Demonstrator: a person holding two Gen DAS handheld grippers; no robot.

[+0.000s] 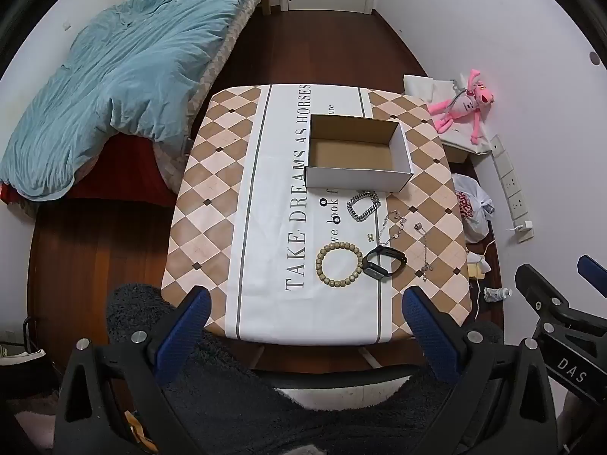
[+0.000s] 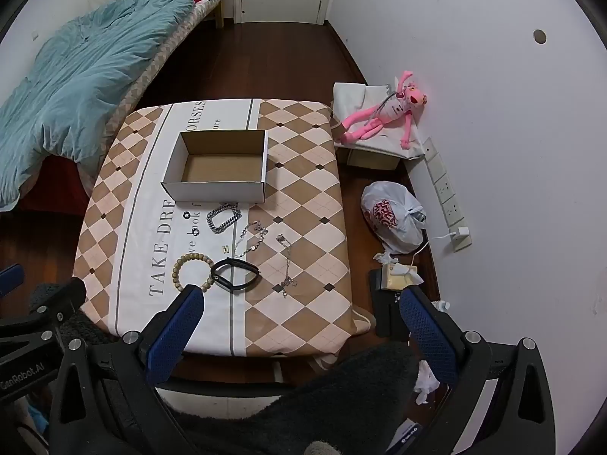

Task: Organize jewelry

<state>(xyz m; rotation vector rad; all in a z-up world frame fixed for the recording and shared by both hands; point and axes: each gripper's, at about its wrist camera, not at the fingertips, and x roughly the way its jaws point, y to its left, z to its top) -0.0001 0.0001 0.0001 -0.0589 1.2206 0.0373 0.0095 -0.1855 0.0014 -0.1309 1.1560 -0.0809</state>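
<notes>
Jewelry spread on the table (image 1: 212,197), between the open cardboard box (image 1: 356,151) and the near edge. Bead bracelet (image 1: 338,264) nearest, touching the black watch band (image 1: 384,262) on its right. Chunky silver chain bracelet (image 1: 363,206) just in front of the box wall; two small black rings (image 1: 323,201) beside it on the printed cloth. Thin silver chain (image 1: 392,227) and a second fine chain (image 1: 424,250) lying further right, with a small gold piece (image 1: 370,237) near them. Box empty, standing toward the far side of the table.

All pieces ahead of and beyond the fingertips, none between them. Left gripper (image 1: 305,303) spread wide, holding nothing, hovering over the near table edge, short of the beads. Right gripper (image 2: 301,303) likewise wide apart and empty; its left finger (image 2: 178,326) overlapping the beads (image 2: 191,271) in view, contact impossible to judge, watch band (image 2: 236,276) just past it.

Around the table: blue blanket (image 1: 110,87) on a bed, pink plush toy (image 2: 383,115) by the wall, white plastic bag (image 2: 392,216) on the floor.
</notes>
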